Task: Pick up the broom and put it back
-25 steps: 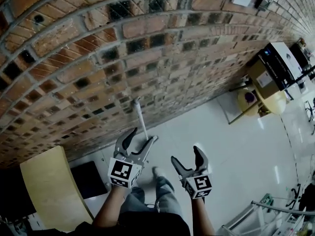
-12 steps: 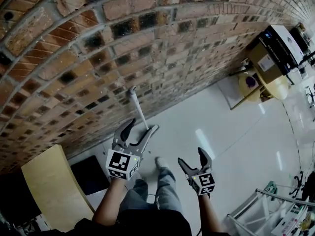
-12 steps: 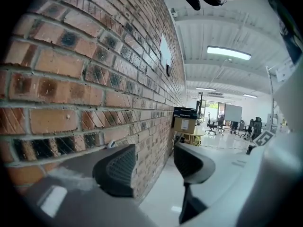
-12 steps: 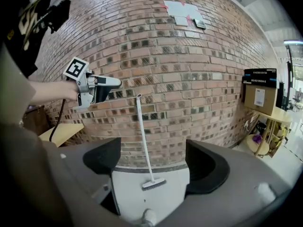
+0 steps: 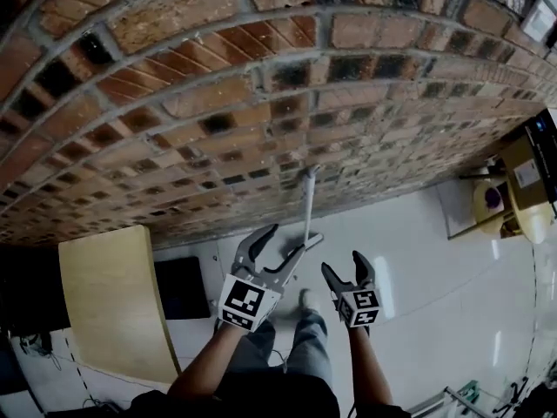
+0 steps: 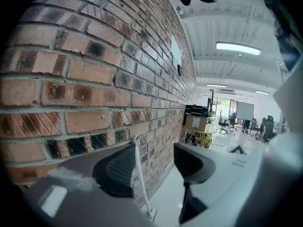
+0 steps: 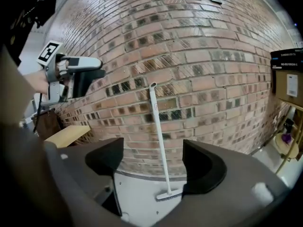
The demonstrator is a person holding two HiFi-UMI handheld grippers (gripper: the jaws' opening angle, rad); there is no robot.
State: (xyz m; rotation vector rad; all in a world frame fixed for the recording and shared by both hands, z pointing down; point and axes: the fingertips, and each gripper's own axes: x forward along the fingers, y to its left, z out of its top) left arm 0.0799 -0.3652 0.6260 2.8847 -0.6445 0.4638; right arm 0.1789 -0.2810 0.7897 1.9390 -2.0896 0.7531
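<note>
Brick wall (image 5: 261,103) fills most of the head view, with a white sheet (image 6: 175,56) stuck high on it. Glossy white floor (image 5: 435,277) below. Light wooden panel (image 5: 113,303) near the wall at left, flat black mat (image 5: 183,287) just beside it. Far right: round yellow table (image 5: 505,225) carrying a cardboard box (image 5: 529,177). Further off: office chairs (image 6: 267,126), ceiling strip light (image 6: 238,48).

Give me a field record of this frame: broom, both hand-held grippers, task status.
broom: upright, handle leaning on the brick wall, head on the floor
left hand-held gripper: open, empty, broom handle ahead of it, not gripped
right hand-held gripper: open, jaws have just closed a little, nothing between them, broom ahead
task status: broom not yet picked up
</note>
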